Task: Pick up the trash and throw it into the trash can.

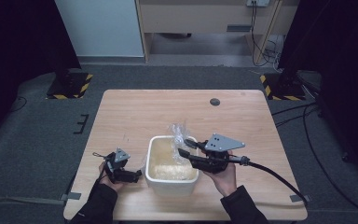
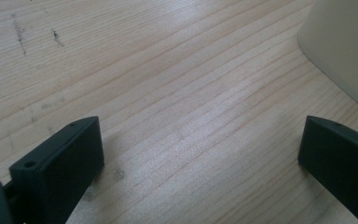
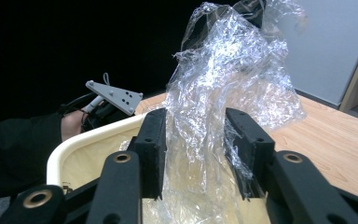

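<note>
From the high view, I am working at a pale wooden surface (image 1: pixel 135 112) with one cream tub (image 1: pixel 171 179) standing near my edge of it, between my two hands. I am holding my right claw (image 1: pixel 182 148) over the tub's right rim, and one sheet of crinkled clear plastic film (image 1: pixel 178 133) is rising from it above the tub's far side. My left claw (image 1: pixel 137 173) is sitting low, just beside the tub's left wall. One small dark round cap (image 1: pixel 215 101) is lying well apart near the far edge. On the grey floor, two black bases with yellow-and-black striping (image 1: pixel 69 84) are standing beyond the far corners, and cables (image 1: pixel 307 135) are trailing at the right. I am seeing no readable writing here.

In the left gripper view, my left claw (image 2: pixel 200 154) is standing wide apart over bare wood grain, with nothing between its two jaws. The tub's cream wall (image 2: pixel 345 51) is rising at the upper right, close to one jaw but apart from it. A few dark scuff marks (image 2: pixel 21 32) are showing on the wood.

In the right gripper view, my right claw (image 3: pixel 193 149) is pinching the plastic film (image 3: pixel 233 65), which is bunching between the two pads and fanning out above them. The tub's rim (image 3: pixel 74 142) is curving below at the left. Beyond it, my left hand (image 3: pixel 72 123) is holding its gripper with one grey three-cornered plate (image 3: pixel 114 97). No label is legible.
</note>
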### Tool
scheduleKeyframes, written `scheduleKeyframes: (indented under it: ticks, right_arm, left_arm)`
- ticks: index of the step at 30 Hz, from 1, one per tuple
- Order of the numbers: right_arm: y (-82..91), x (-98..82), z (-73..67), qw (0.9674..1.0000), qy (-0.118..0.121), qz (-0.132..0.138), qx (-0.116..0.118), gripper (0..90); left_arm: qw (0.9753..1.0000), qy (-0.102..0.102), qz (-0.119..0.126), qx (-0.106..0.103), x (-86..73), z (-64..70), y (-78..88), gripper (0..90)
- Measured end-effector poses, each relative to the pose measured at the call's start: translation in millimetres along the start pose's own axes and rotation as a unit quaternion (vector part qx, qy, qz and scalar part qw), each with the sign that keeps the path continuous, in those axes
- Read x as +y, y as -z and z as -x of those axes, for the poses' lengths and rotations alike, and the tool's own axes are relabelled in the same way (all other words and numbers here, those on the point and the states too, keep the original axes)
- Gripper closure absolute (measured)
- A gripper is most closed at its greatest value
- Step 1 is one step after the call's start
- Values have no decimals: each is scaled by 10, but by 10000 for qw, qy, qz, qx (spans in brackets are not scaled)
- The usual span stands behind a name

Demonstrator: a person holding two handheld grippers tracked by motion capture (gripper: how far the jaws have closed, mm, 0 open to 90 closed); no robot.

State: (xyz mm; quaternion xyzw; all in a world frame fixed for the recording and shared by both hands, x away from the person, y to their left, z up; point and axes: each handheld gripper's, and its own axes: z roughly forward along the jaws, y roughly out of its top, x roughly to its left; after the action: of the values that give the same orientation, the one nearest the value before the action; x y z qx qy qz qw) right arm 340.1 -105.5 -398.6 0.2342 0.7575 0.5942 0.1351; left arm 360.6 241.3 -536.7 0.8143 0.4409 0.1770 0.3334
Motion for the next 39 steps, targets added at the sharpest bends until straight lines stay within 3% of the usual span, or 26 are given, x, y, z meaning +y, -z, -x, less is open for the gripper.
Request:
scheduleKeyframes:
  ticks: [4,10,14,23,24,29,30,33,36,37,39]
  right_arm:
    - [-5,9,9,10000,-34,-3,71,485]
    - [3,75,-53,9999,145,24,79,350]
    - [24,96,-49,9998,183,51,-7,324]
    - [205,172,46,9979,322,333,-444,298]
    - [268,167,119,9977,112,427,-509,291]
    - [406,144,288,9950,-94,518,-847,261]
    - [473,114,383,9927,-195,573,-1047,246]
    - [525,67,483,9904,-282,549,-1237,225]
    - [571,-93,703,9869,-487,300,-1510,184]
    - [571,-93,703,9869,-487,300,-1510,184]
    - [566,-208,818,9837,-571,124,-1698,154]
  left_arm:
    - [10000,-1,-1,-1,0,0,0,0]
    - [10000,-1,-2,0,0,0,0,0]
    - [10000,-1,-1,0,0,0,0,0]
    - [10000,-1,-1,0,0,0,0,0]
    - [10000,-1,-1,0,0,0,0,0]
    - [10000,-1,0,-1,0,0,0,0]
    - [10000,0,0,0,0,0,0,0]
    - [10000,0,0,-1,0,0,0,0]
    - [10000,1,1,0,0,0,0,0]
    - [10000,1,1,0,0,0,0,0]
    - [10000,0,-1,0,0,0,0,0]
